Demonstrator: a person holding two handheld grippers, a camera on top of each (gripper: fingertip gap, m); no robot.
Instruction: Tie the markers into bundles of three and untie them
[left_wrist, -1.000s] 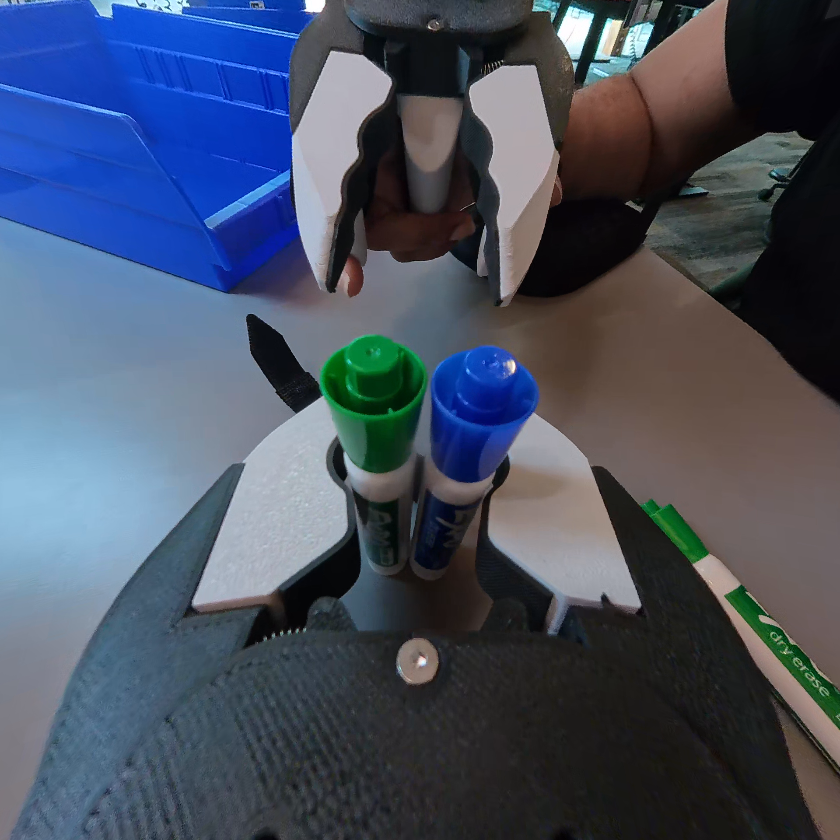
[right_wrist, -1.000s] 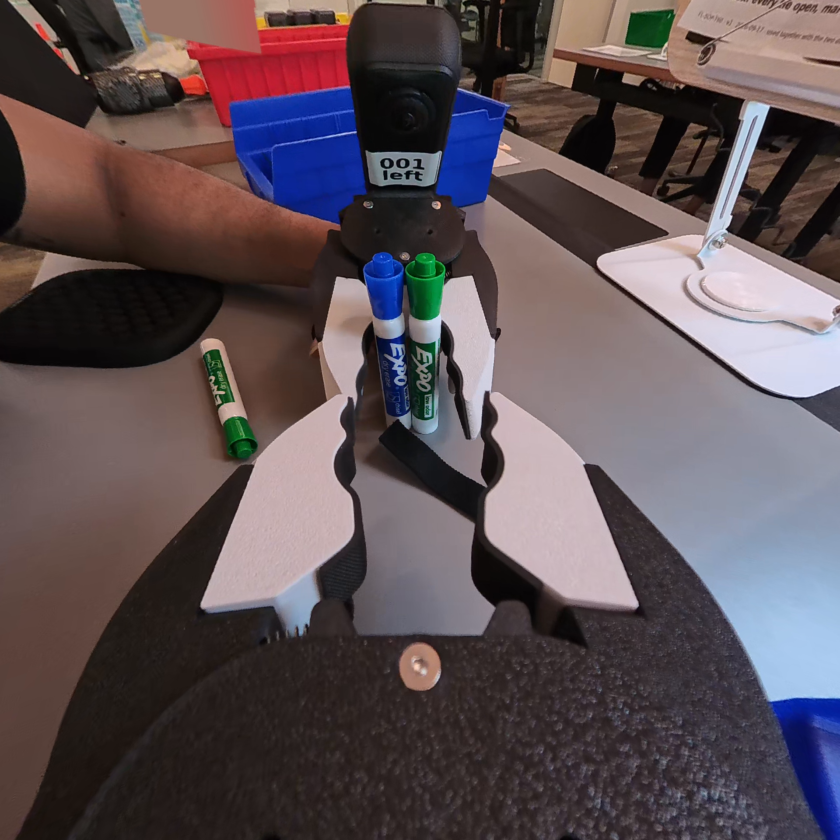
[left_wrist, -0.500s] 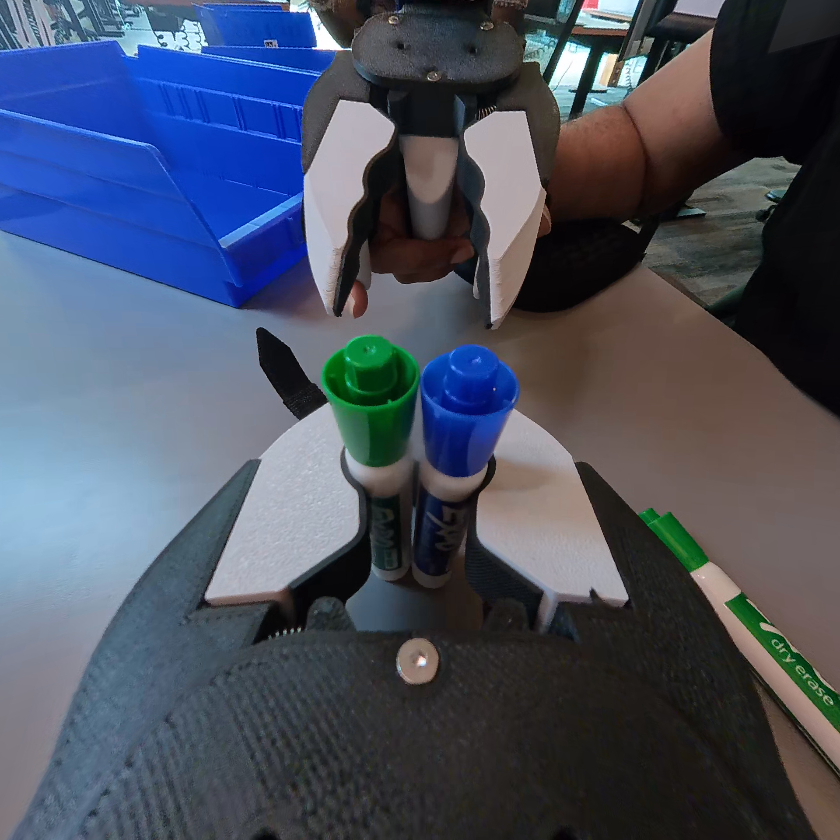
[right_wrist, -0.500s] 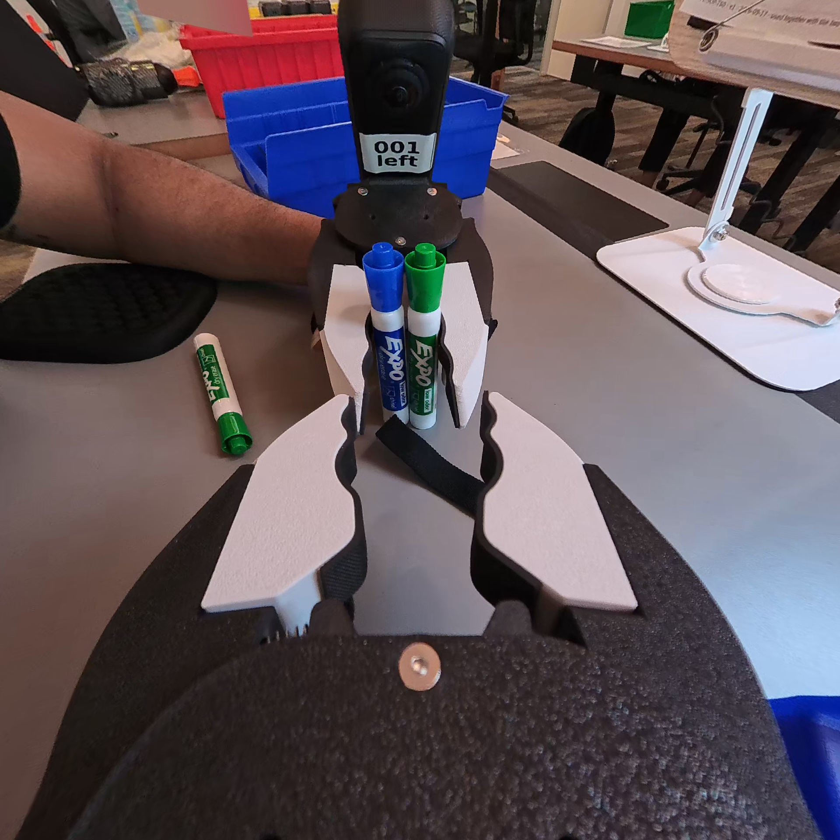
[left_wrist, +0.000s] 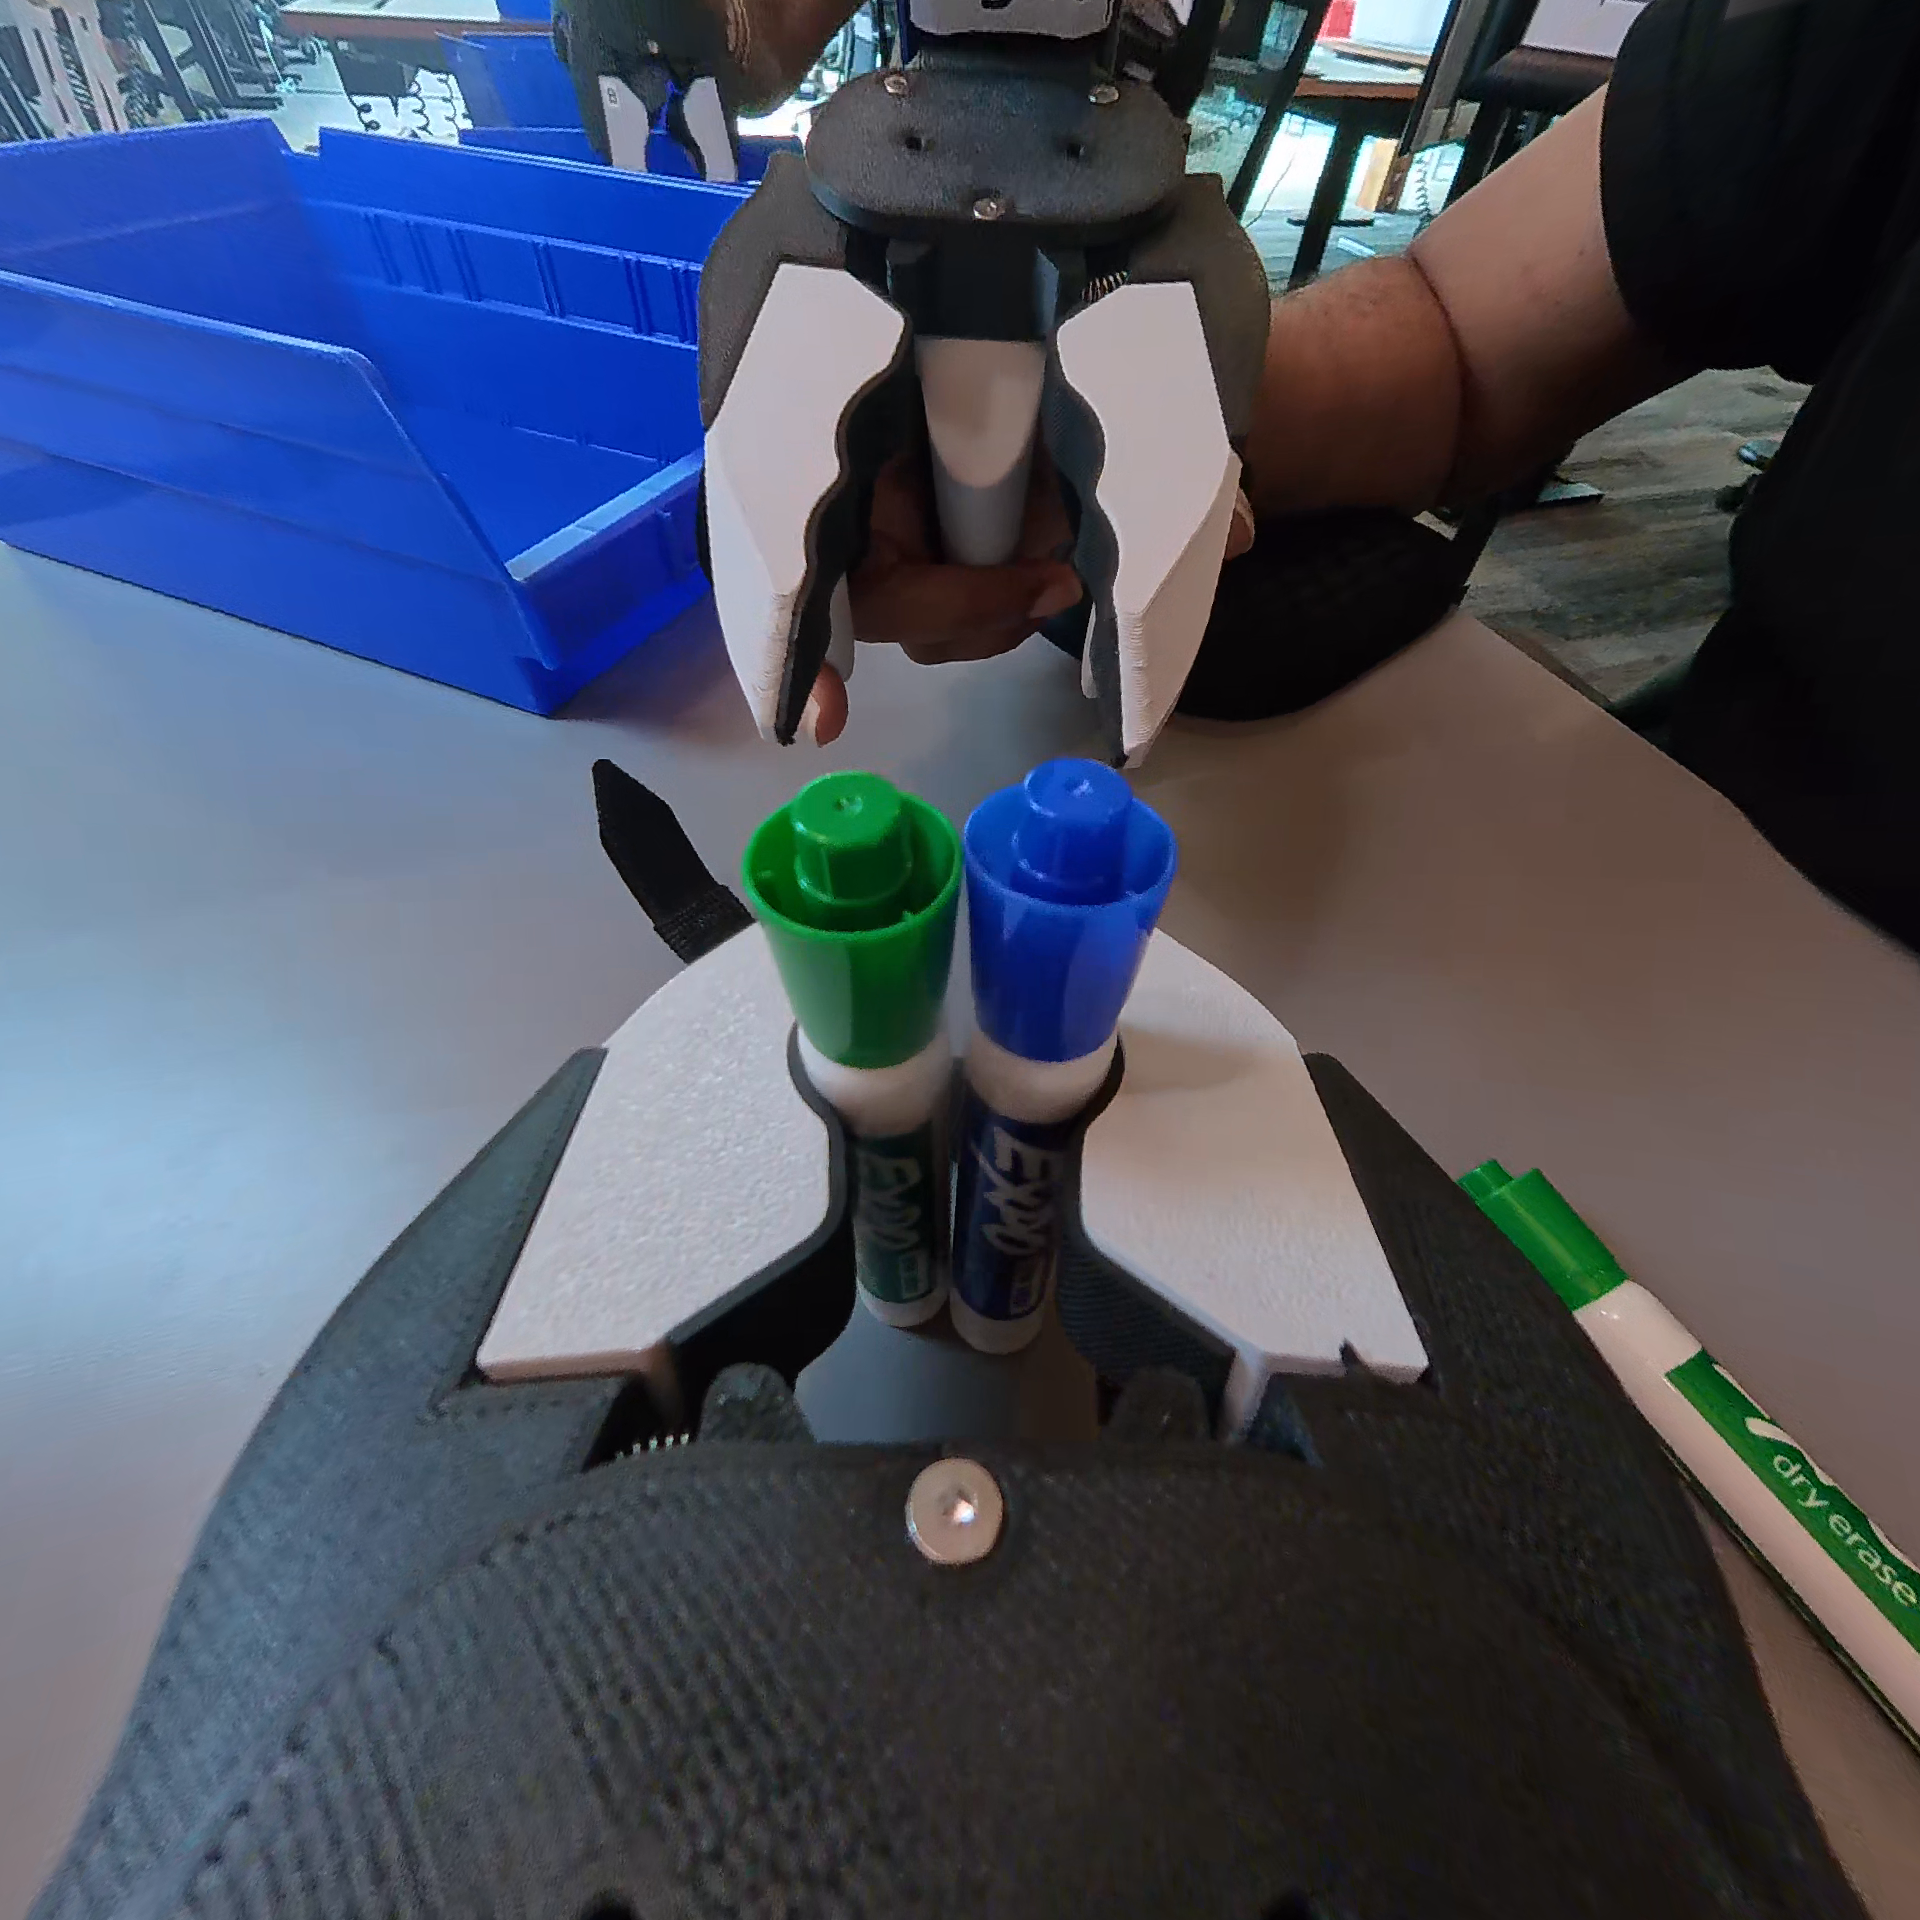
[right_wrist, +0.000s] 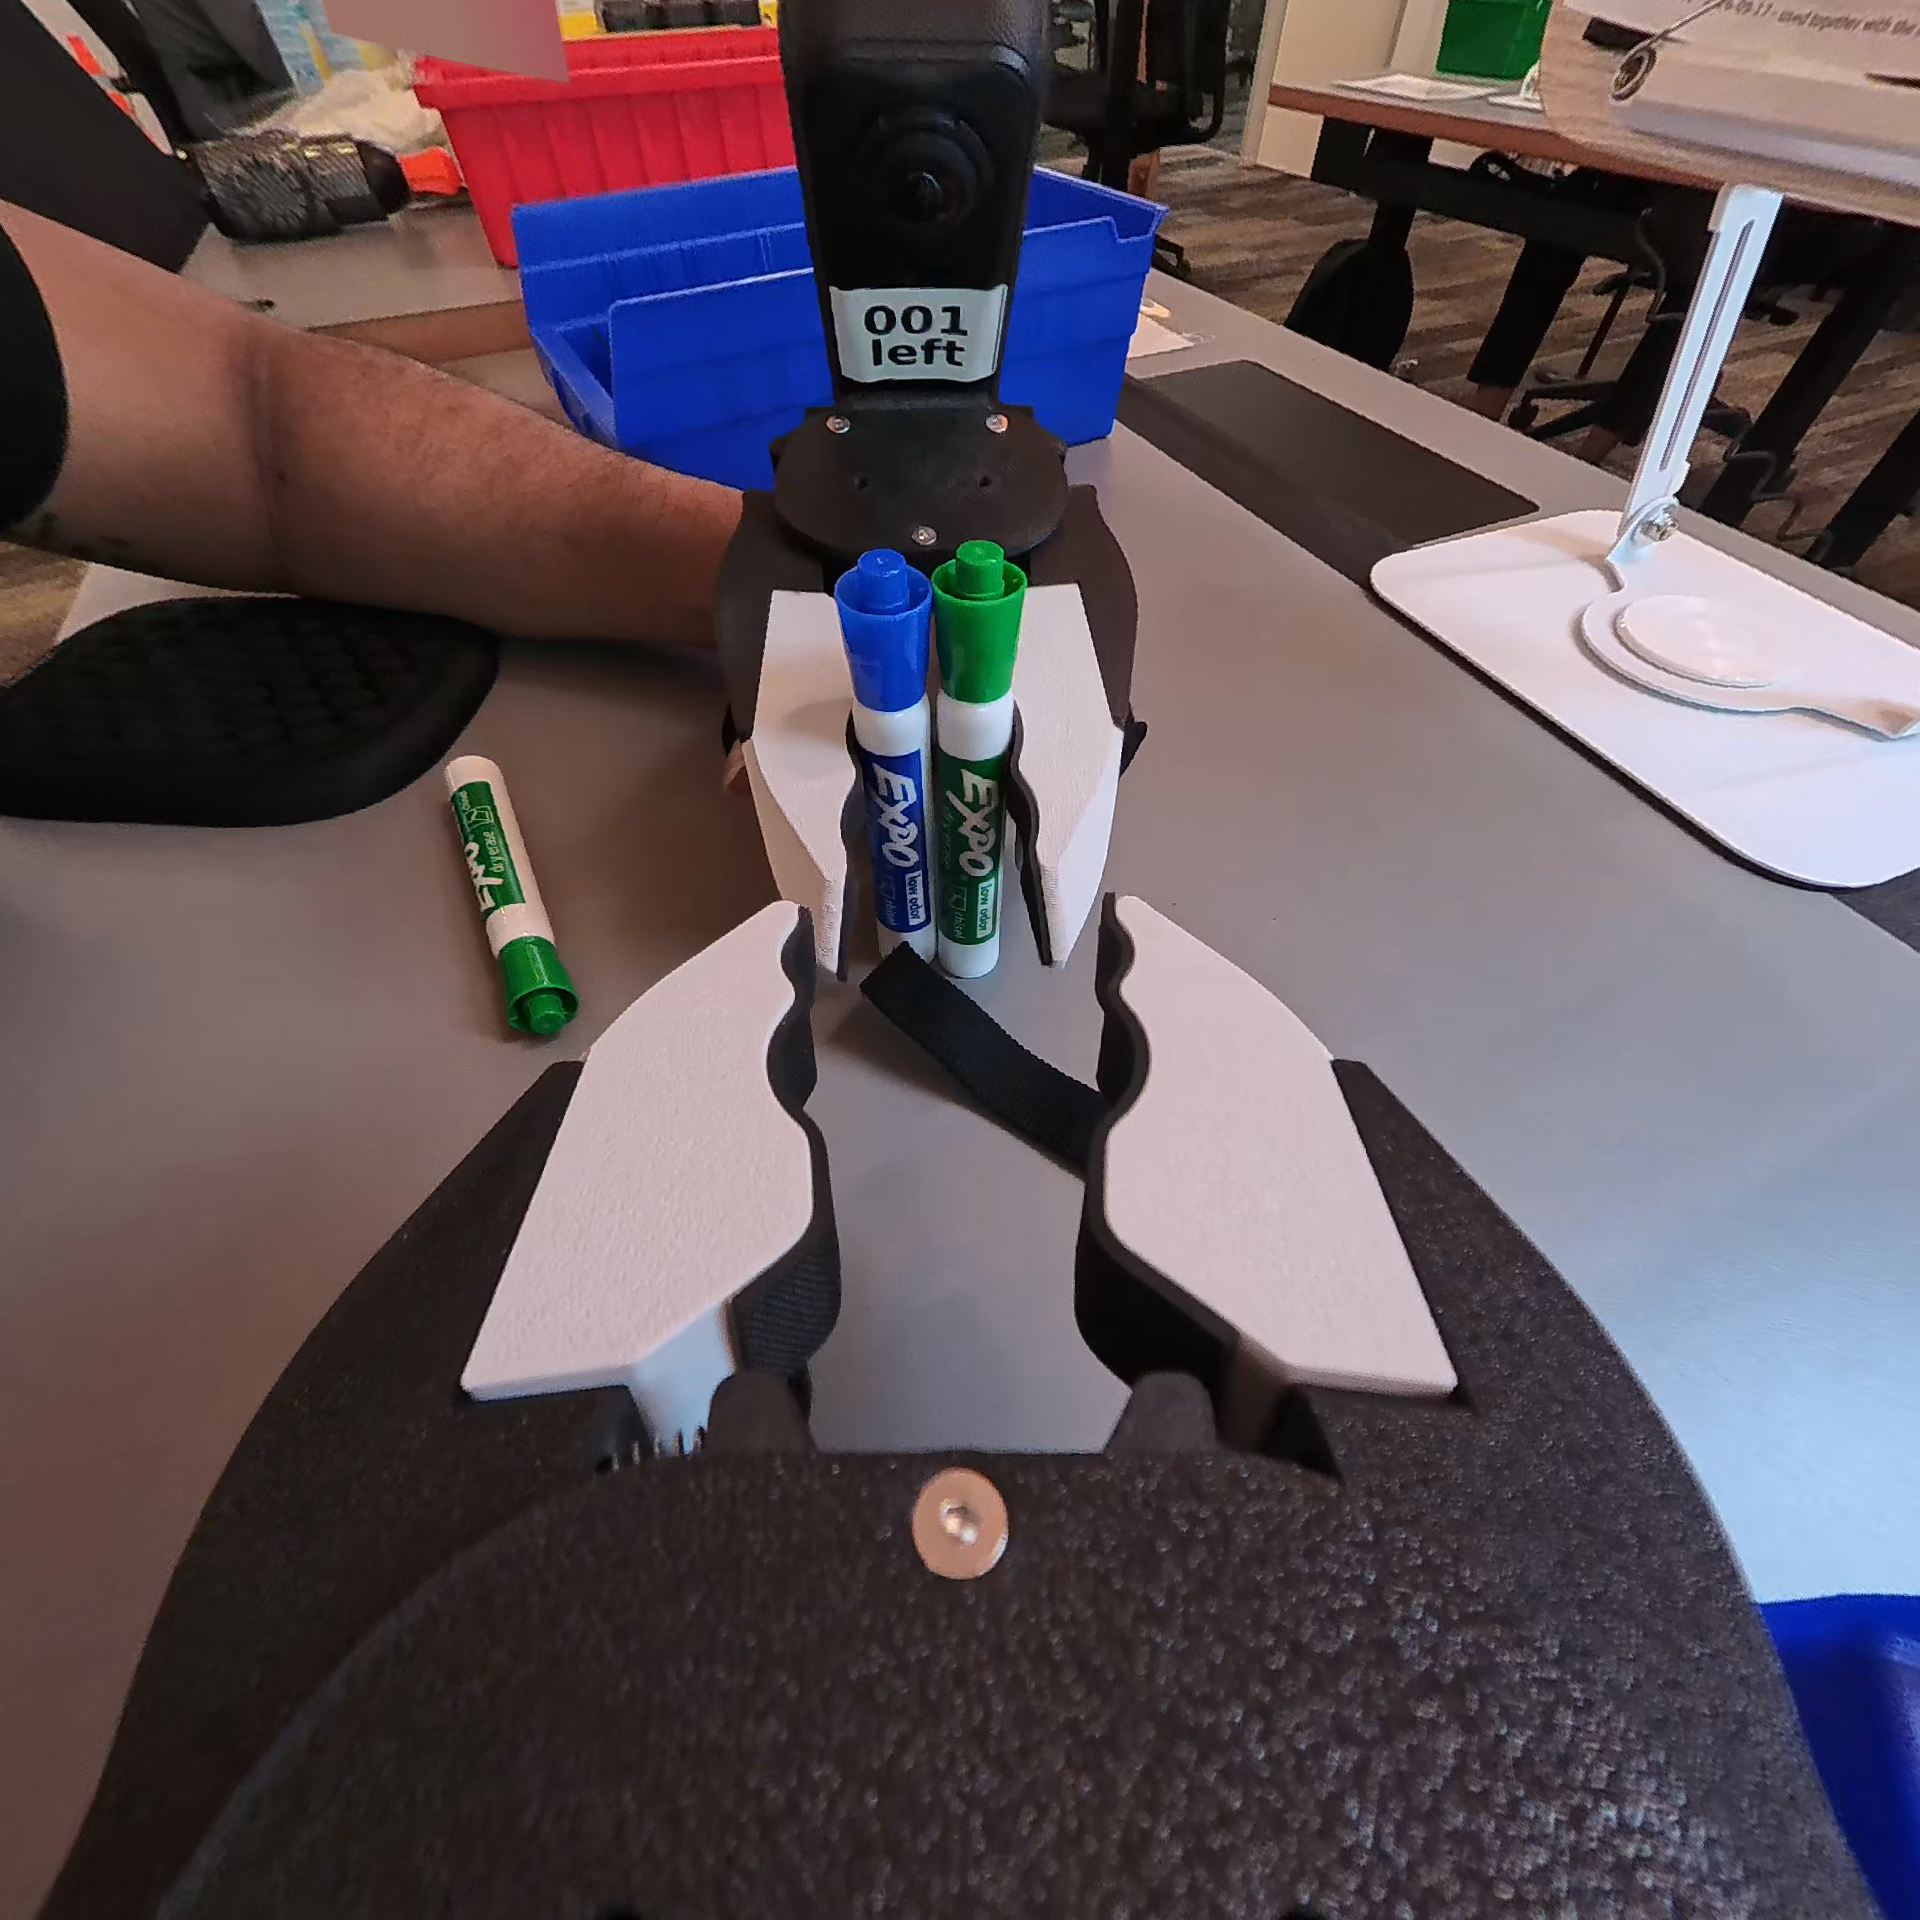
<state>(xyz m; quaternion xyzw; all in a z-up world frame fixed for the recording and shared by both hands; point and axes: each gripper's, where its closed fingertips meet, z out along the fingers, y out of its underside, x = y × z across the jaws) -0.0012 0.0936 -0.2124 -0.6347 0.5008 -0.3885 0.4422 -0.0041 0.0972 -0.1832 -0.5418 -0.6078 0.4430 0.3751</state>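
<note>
Loose green marker flat on table. Left tongs clamp green marker + blue marker upright mid-barrel; light, stiff, slick plastic. Black strap limp, grab near end. Right tongs wide, empty.

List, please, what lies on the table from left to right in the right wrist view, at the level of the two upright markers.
Black pad → lying green marker → blue marker → upright green marker, both held by the left tool → white stand base.
</note>
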